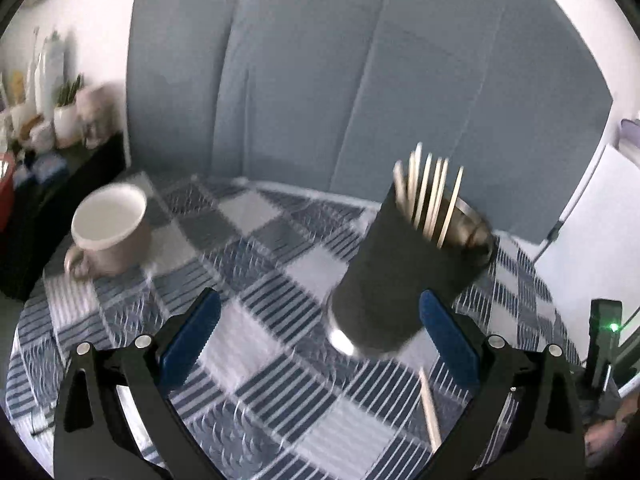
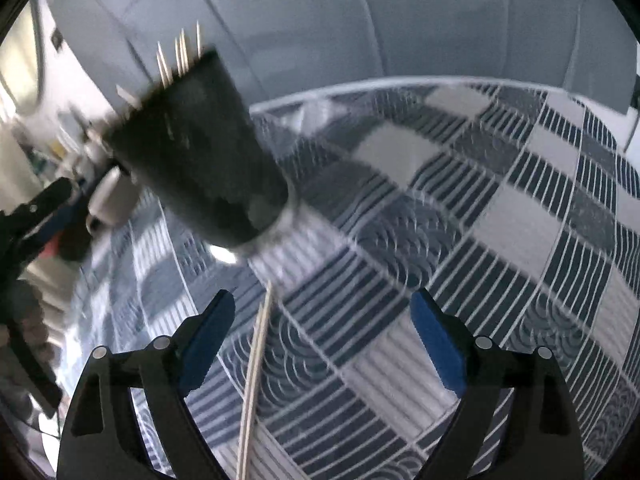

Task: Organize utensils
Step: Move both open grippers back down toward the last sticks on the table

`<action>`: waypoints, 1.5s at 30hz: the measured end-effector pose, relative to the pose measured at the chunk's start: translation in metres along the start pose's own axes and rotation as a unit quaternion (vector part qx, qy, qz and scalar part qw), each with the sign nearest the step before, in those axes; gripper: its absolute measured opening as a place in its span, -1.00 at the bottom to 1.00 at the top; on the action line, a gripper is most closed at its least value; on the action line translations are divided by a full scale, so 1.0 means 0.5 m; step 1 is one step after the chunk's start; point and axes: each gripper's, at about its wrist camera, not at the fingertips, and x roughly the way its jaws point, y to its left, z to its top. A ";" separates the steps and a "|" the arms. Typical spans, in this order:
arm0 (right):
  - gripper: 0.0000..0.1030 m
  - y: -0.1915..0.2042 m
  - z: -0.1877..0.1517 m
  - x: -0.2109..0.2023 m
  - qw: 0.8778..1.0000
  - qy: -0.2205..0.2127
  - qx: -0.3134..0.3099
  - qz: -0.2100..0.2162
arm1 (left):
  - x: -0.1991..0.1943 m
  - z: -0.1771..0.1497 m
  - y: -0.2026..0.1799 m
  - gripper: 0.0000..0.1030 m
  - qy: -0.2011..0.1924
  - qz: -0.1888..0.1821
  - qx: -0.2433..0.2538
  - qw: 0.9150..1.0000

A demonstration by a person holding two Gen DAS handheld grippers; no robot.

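Most chopsticks [image 1: 430,196] already stand upright, tips up, in the dark holder [image 1: 404,272] on the checked worktop [image 1: 256,240]. One loose chopstick [image 2: 256,376] is left, lying flat just near of the holder, its long axis running near to far. The left claw [image 1: 316,340] and right claw [image 2: 320,344] both gape apart, empty.

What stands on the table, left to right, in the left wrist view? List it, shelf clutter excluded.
White mug → black utensil holder filled with chopsticks. One loose chopstick lies below the holder, so its place in the order is unclear.
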 end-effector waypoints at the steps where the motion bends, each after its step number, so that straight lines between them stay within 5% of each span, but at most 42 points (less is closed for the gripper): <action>1: 0.65 0.003 -0.010 0.006 1.000 0.006 -0.002 -0.002 | -0.001 -0.016 0.006 0.88 0.010 0.004 -0.002 1.000; 11: 0.65 0.063 -0.085 0.049 0.995 0.039 -0.083 -0.048 | 0.004 -0.097 0.019 0.88 0.073 0.014 0.009 0.997; 21: 0.65 0.053 -0.102 0.057 0.992 0.046 -0.080 -0.080 | 0.026 -0.151 0.006 0.88 0.124 0.025 0.032 0.991; 27: 0.65 0.061 -0.109 0.063 0.989 0.059 -0.098 -0.098 | 0.046 -0.168 -0.010 0.88 0.143 0.018 0.042 0.989; 37: 0.65 0.067 -0.091 0.049 0.994 0.041 -0.081 -0.064 | 0.052 -0.173 -0.014 0.88 0.150 0.017 0.043 0.988; 45: 0.67 0.072 -0.102 0.066 0.989 0.048 -0.097 -0.100 | 0.062 -0.179 0.001 0.88 0.162 0.025 0.022 0.986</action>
